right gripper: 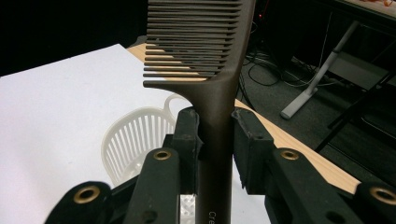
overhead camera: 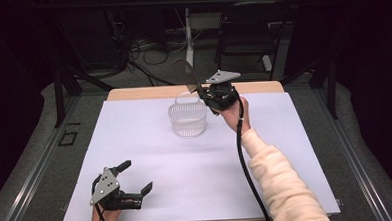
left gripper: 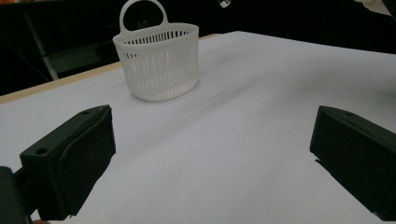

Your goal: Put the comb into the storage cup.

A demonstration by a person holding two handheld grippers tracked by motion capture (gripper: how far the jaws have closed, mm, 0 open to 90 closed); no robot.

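Recording laboratory or studio. A wooden table [overhead camera: 133, 93] covered with a white sheet [overhead camera: 151, 157] stands on a grey floor, enclosed by black curtains at left and right. Metal frame rails [overhead camera: 32, 182] run along both sides of the table. On the far side, loose cables [overhead camera: 146, 55] lie on the floor beside a black folding chair [overhead camera: 248, 33] and a white desk leg [overhead camera: 188, 33].

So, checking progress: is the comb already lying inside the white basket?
No, the comb stands clamped in the right gripper, above the basket.
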